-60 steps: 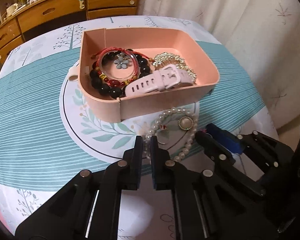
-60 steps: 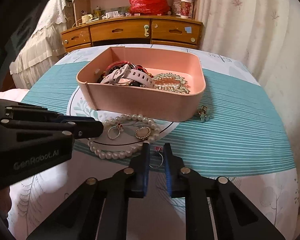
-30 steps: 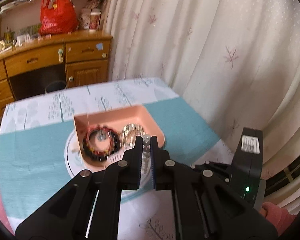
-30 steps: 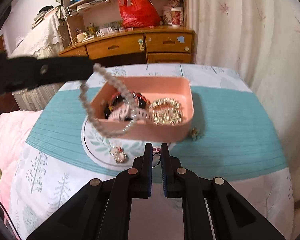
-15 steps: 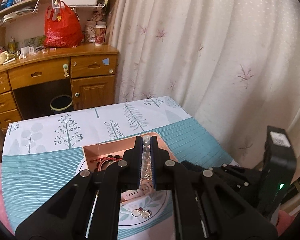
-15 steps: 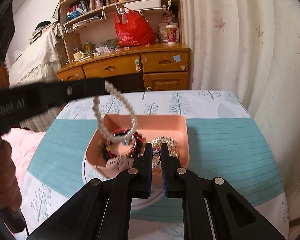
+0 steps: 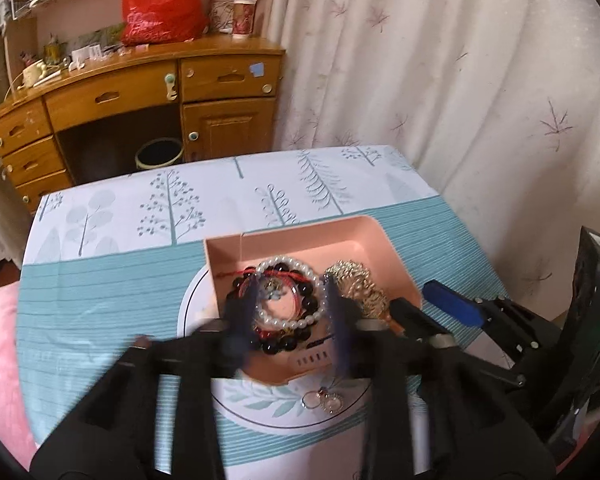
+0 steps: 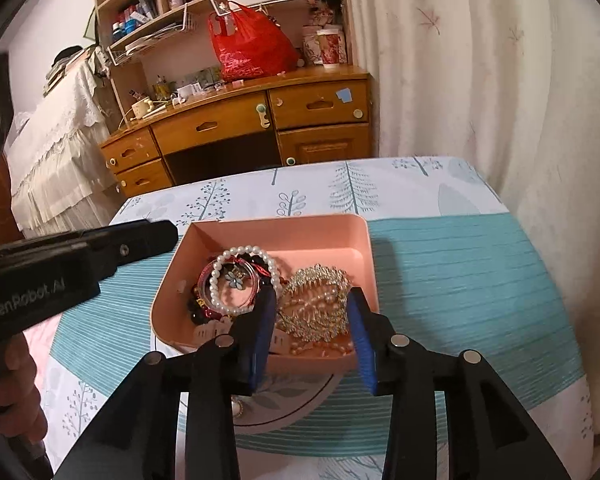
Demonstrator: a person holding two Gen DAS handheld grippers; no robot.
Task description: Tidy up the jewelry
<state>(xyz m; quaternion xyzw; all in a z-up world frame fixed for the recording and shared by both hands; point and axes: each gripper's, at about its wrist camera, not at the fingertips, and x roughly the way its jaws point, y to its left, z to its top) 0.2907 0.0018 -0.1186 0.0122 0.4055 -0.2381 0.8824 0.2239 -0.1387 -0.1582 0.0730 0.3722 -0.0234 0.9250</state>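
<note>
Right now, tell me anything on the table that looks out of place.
A ring and small earrings lie loose on the tablecloth, just outside the near wall of the pink tray, while the pearl bracelet and the other pieces sit inside. Both tools are open and hold nothing.

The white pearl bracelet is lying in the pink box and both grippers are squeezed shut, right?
Not quite. The pearl bracelet does lie in the pink box, on top of the dark bead bracelets. But both grippers are open: the left gripper in the left wrist view, and the right gripper in the right wrist view, each show a wide gap between the fingers.
</note>
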